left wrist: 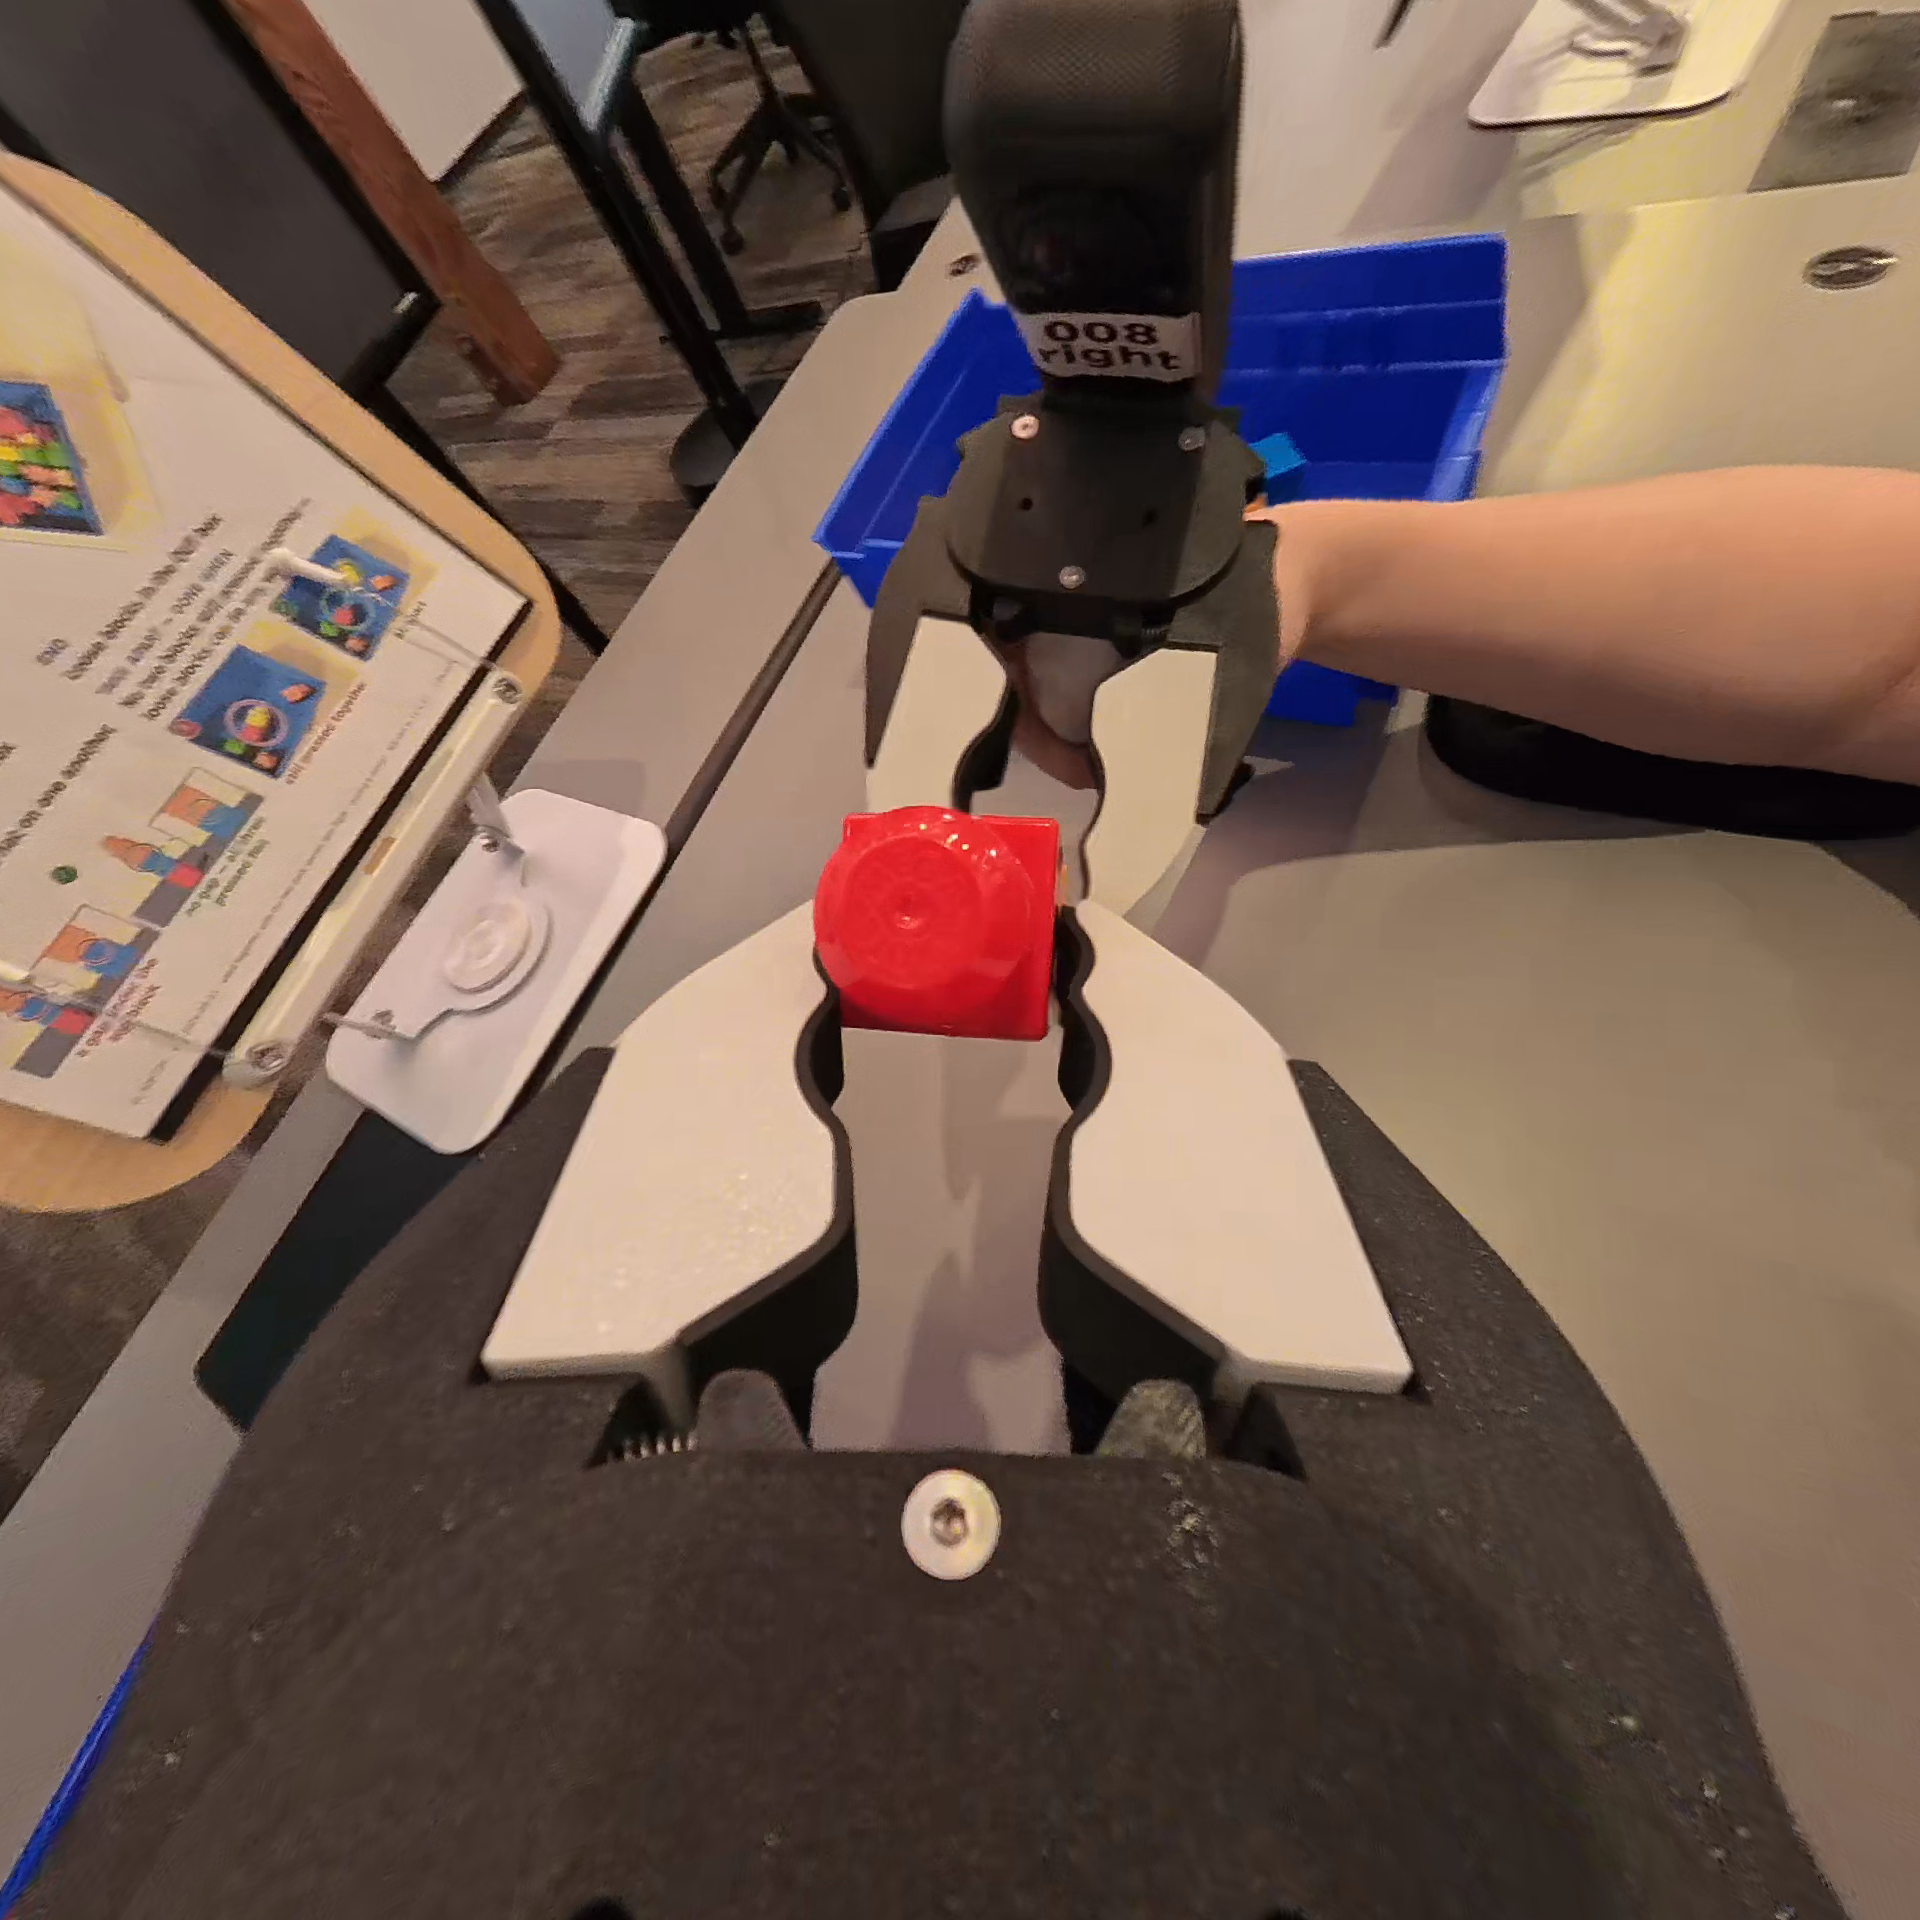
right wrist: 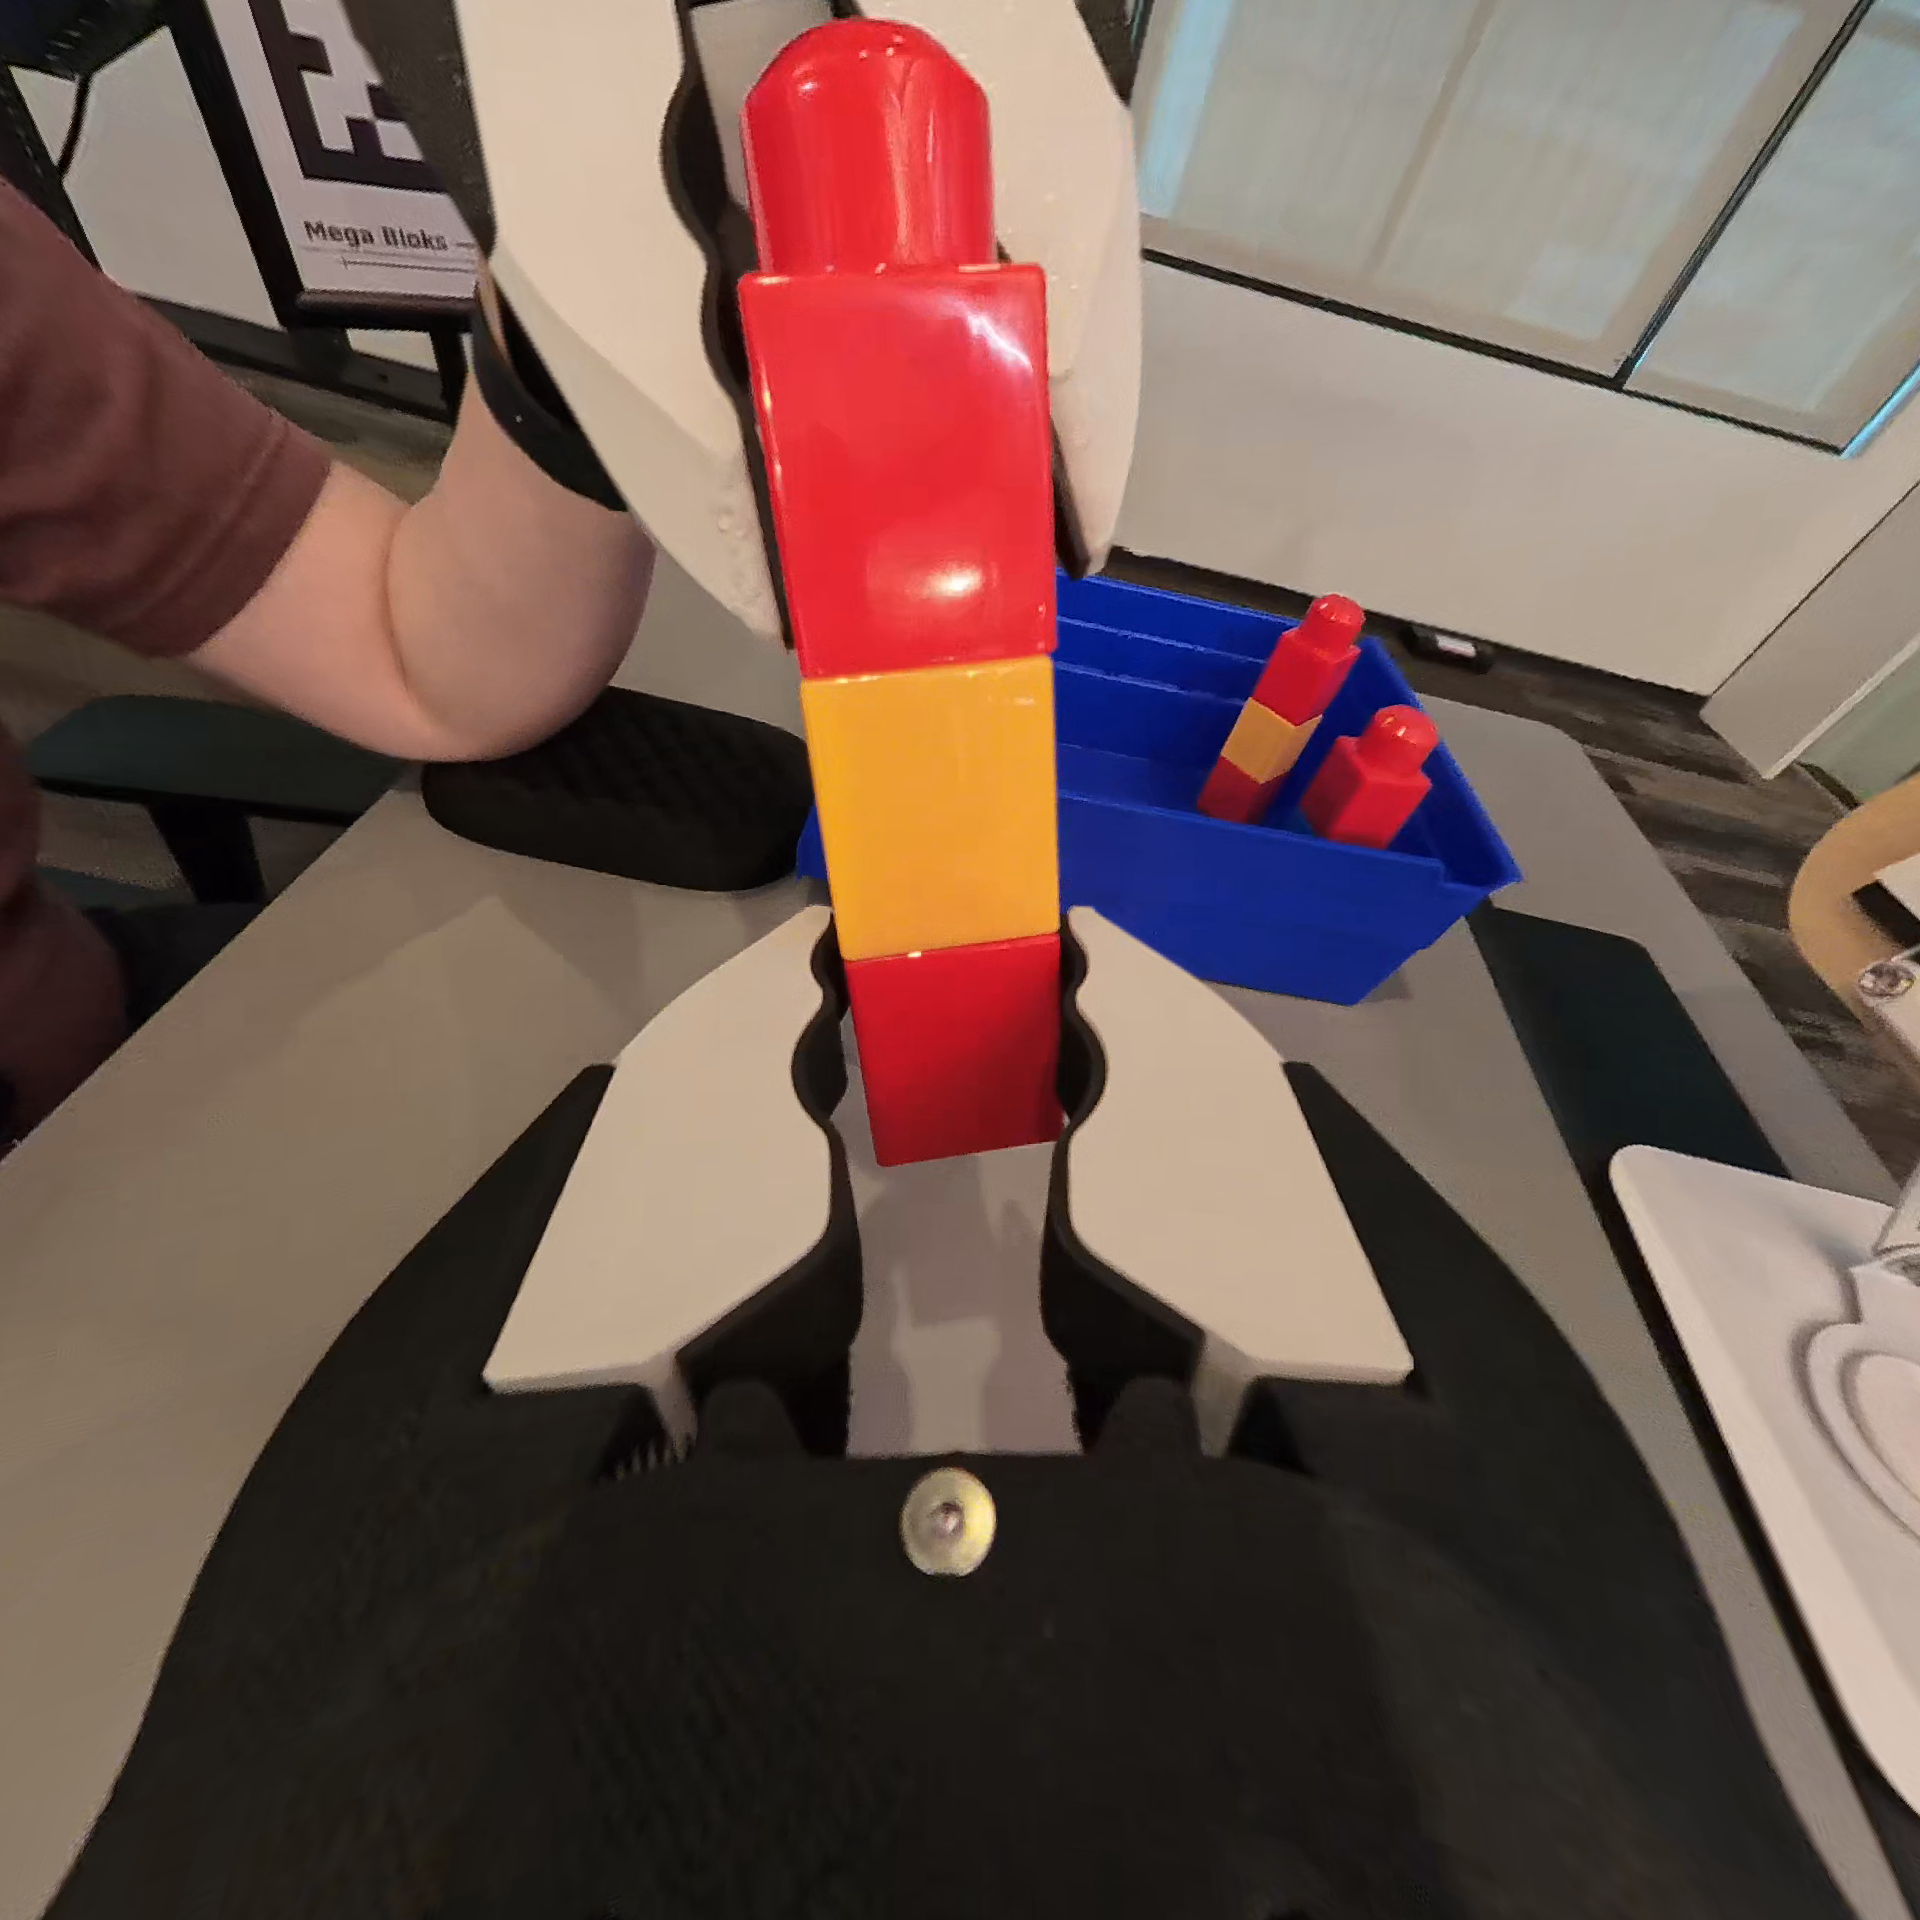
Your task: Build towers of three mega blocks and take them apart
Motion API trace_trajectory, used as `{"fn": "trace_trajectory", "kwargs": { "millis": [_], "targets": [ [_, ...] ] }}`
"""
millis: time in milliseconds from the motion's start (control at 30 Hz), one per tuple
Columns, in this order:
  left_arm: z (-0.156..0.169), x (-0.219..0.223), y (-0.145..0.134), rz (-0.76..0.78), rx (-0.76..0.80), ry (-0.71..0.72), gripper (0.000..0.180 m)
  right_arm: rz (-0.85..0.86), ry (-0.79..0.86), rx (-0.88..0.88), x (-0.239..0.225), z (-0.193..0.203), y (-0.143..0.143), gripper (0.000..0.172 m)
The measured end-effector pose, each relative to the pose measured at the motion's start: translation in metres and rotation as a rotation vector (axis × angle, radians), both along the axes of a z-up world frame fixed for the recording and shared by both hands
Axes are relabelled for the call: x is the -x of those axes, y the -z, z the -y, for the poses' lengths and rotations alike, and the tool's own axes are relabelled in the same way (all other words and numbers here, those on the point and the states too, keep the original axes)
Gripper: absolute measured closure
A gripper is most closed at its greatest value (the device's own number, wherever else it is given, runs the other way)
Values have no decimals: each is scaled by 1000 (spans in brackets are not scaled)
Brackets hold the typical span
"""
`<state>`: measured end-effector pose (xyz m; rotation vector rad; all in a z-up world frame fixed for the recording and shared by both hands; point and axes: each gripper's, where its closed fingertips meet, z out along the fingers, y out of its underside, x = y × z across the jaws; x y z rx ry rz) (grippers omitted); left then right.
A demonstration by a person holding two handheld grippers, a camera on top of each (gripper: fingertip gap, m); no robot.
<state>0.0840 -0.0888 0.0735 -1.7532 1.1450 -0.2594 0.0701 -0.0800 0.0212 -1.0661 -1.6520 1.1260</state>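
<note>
A glossy plastic tower [right wrist: 930, 644] of three square blocks, red, yellow, red, spans between the two grippers above the grey table [right wrist: 312, 1039]. The right gripper [right wrist: 951, 1039] clamps its smooth pale fingers [right wrist: 1174, 1122], lined with wavy black pads, on the bottom red block [right wrist: 956, 1049]. The left gripper [left wrist: 940, 935] squeezes the top red block [left wrist: 935, 925], whose rounded stud points back at its grainy black body. Beyond the right gripper, to its right, a blue ribbed bin [right wrist: 1247, 914] holds another tower [right wrist: 1283, 707] and a single red block [right wrist: 1371, 774].
</note>
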Motion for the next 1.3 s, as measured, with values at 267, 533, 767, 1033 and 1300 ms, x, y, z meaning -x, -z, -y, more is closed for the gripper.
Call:
{"fn": "trace_trajectory", "kwargs": {
  "millis": [267, 533, 767, 1033, 1300],
  "targets": [
    [-12, -1, 3, -35, -66, -107, 119, -68, -9, 107, -5, -3, -17, 135],
    [-13, -5, 10, -38, -29, -97, 118, -89, -26, 63, -9, 4, -26, 134],
    [-6, -14, 12, 14, 22, -26, 118, -83, -37, 55, -9, 7, -25, 135],
    [-2, -21, 2, 140, 61, 50, 129, -81, -44, 69, -8, 10, -28, 134],
    [-8, -24, 3, 220, 105, 116, 140, -55, -29, 125, -3, 10, -29, 135]
  ]
}}
